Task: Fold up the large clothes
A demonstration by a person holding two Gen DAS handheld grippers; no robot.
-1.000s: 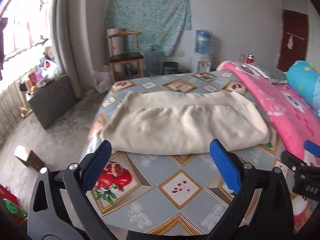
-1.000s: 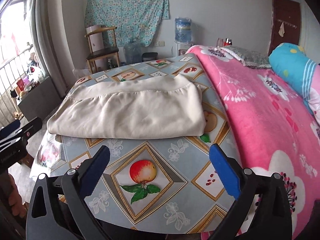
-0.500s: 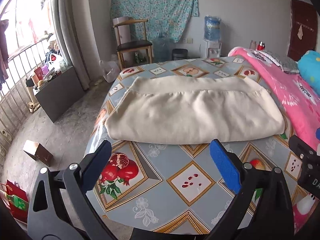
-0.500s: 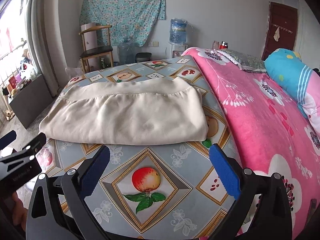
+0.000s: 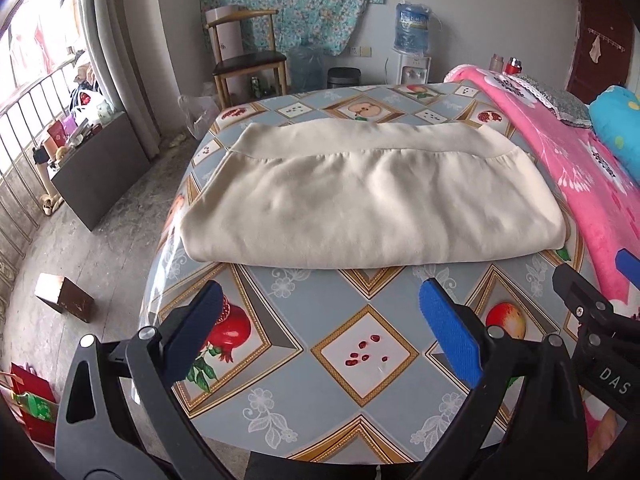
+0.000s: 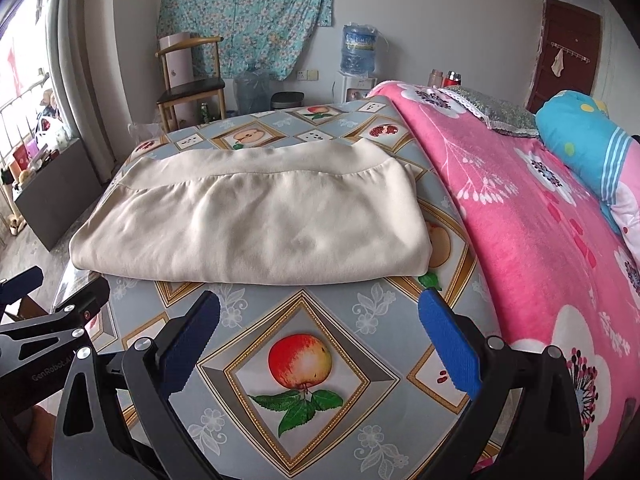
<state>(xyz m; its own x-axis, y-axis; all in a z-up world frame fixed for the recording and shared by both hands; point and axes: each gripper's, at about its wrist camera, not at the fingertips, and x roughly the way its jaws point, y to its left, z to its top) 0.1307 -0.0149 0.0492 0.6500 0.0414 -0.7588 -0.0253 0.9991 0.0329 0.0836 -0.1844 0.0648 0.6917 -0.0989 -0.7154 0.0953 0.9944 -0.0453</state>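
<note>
Cream garment is lying folded flat on the fruit-print tablecloth covering the surface, next to a pink blanket. Left gripper and right gripper both hover short of its near edge, fingers spread wide and empty. I'd grab the two near corners evenly, so the next fold lands square.

I am holding my right tongs spread wide above the desk, empty, near the folded cream garment.

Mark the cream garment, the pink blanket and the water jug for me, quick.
cream garment [image 5: 368, 196], left wrist view, middle of its folded top layer.
pink blanket [image 6: 520, 216], right wrist view, flat part beside the garment.
water jug [image 6: 359, 50], right wrist view, body of the bottle on the dispenser.
</note>
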